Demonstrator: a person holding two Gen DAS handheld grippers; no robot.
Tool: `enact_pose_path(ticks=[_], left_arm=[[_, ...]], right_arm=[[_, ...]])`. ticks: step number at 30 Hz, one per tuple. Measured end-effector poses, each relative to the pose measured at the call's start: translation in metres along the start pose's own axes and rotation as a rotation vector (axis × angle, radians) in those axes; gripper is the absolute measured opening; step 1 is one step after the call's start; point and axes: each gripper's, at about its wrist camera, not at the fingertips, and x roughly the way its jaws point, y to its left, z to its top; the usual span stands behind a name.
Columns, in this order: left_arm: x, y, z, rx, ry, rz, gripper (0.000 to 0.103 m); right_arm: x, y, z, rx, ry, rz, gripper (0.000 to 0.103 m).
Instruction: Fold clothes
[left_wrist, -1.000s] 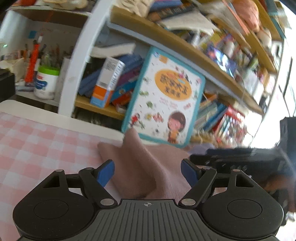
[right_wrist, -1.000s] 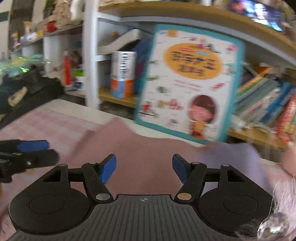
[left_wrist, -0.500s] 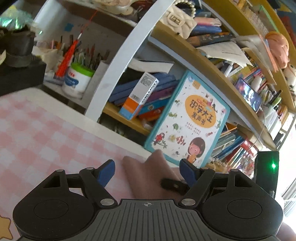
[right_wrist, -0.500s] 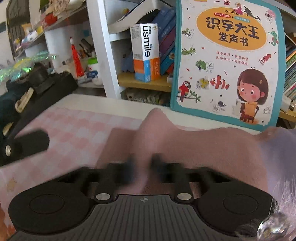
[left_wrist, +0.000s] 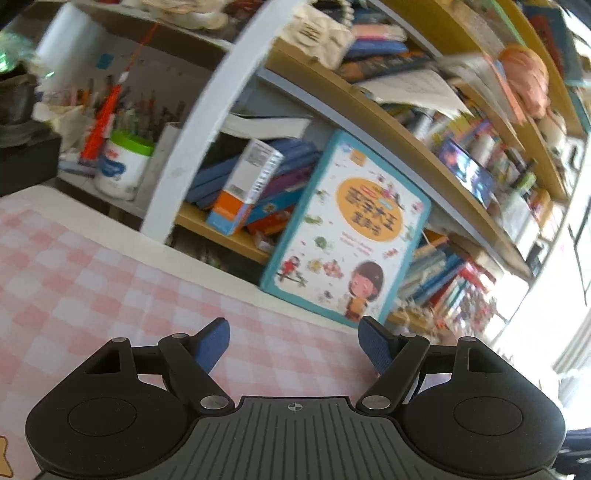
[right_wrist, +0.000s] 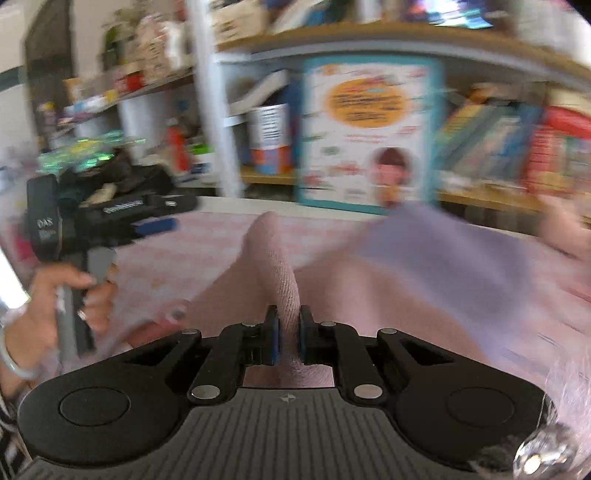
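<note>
One gripper busy: right gripper (right_wrist: 289, 338) clamps a pink cloth (right_wrist: 273, 266) ridge over the checkered table (left_wrist: 92, 280); left gripper (left_wrist: 293, 345) gapes empty. Mid-fold, likely; next, carry that edge across.

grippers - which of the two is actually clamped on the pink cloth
The right gripper: its blue pads pinch a raised fold of the pink cloth. The left gripper stands open over the checked tablecloth, with nothing between its fingers.

A pink knitted garment (right_wrist: 273, 266) is pinched into a raised ridge between the closed pads of the right gripper (right_wrist: 289, 334), its body spread out below and to both sides.
</note>
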Motion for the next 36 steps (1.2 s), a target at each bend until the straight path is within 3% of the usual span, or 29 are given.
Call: enact_pose_path(ticks=[2,6,8,9,11,13,17,22,24,28,31,33,34,36], left_arm=[[0.001,-0.01,-0.005,0.047,0.017,-0.027,0.078],[0.003,-0.029,-0.016,0.144,0.044,-0.066,0.078],[0.003,-0.035,-0.02,0.178,0.052,-0.078,0.078],[0.004,-0.038,-0.022,0.192,0.058,-0.087,0.078],[0.005,-0.042,-0.025,0.213,0.072,-0.098,0.078],[0.007,-0.046,-0.028,0.234,0.094,-0.11,0.078],[0.01,-0.052,-0.036,0.277,0.123,-0.124,0.078],[0.014,-0.063,-0.045,0.359,0.144,-0.129,0.078],[0.015,-0.07,-0.049,0.412,0.152,-0.136,0.078],[0.014,-0.096,-0.062,0.61,0.153,-0.137,0.078],[0.018,-0.119,-0.072,0.788,0.155,-0.135,0.078],[0.024,-0.133,-0.08,0.921,0.136,-0.124,0.077],[0.027,-0.139,-0.083,0.975,0.126,-0.121,0.077],[0.037,-0.15,-0.087,1.074,0.107,-0.116,0.077]], right_arm=[[-0.023,-0.01,-0.017,-0.005,0.013,-0.155,0.009],[-0.035,-0.025,-0.049,-0.133,0.111,-0.56,0.011],[-0.036,-0.028,-0.054,-0.197,0.133,-0.711,0.025],[-0.04,-0.029,-0.054,-0.205,0.129,-0.731,0.028],[-0.049,-0.026,-0.049,-0.217,0.106,-0.698,0.048],[-0.055,-0.014,-0.042,-0.282,0.103,-0.624,0.058],[-0.065,0.011,-0.029,-0.431,0.11,-0.486,0.064],[-0.046,0.033,-0.037,-0.756,0.237,-0.457,0.065],[-0.037,0.032,-0.039,-0.804,0.295,-0.412,0.066],[-0.032,0.038,-0.058,-0.899,0.395,-0.355,0.066],[-0.029,0.039,-0.078,-1.014,0.455,-0.382,0.061],[-0.031,0.034,-0.086,-1.041,0.465,-0.42,0.036],[-0.033,0.03,-0.086,-1.024,0.452,-0.453,0.018],[-0.043,0.021,-0.08,-0.942,0.402,-0.523,0.016]])
